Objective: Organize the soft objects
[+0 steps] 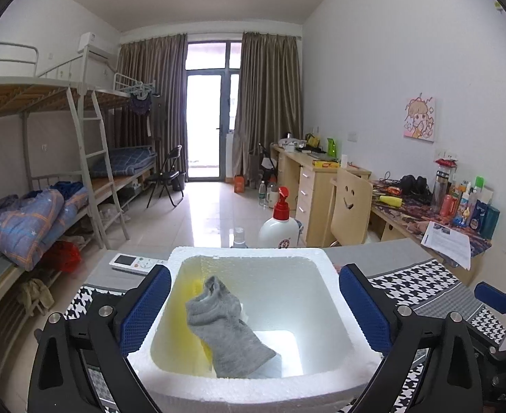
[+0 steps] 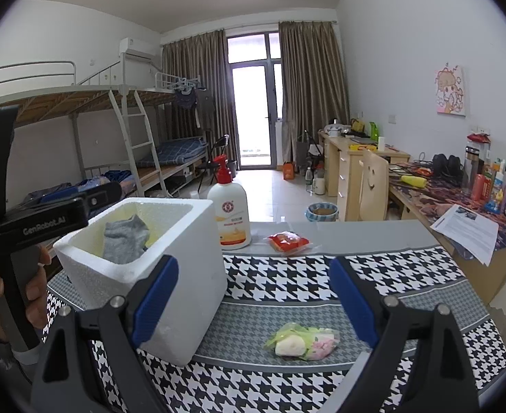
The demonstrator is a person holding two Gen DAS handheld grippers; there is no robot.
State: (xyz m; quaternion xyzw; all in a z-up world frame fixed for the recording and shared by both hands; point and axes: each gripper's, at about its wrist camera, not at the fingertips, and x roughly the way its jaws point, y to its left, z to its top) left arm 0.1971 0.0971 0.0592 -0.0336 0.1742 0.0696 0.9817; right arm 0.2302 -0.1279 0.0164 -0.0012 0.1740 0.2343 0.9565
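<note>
Item: grey knitted sock (image 1: 227,327), lying inside the white foam box (image 1: 253,392), slumped against its 9 o'clock wall.
Left gripper (image 1: 253,306): fingers spread wide, empty, straddling the box.
Right gripper (image 2: 253,304): fingers apart, empty.
Step, judged: sock deposited.
Next: right gripper descends on the soft wrapped green-and-pink packet (image 2: 302,342), at 6 o'clock on the houndstooth cloth (image 2: 287,282).

"GenRobot.AI" on the left gripper (image 2: 43,227) body.
</note>
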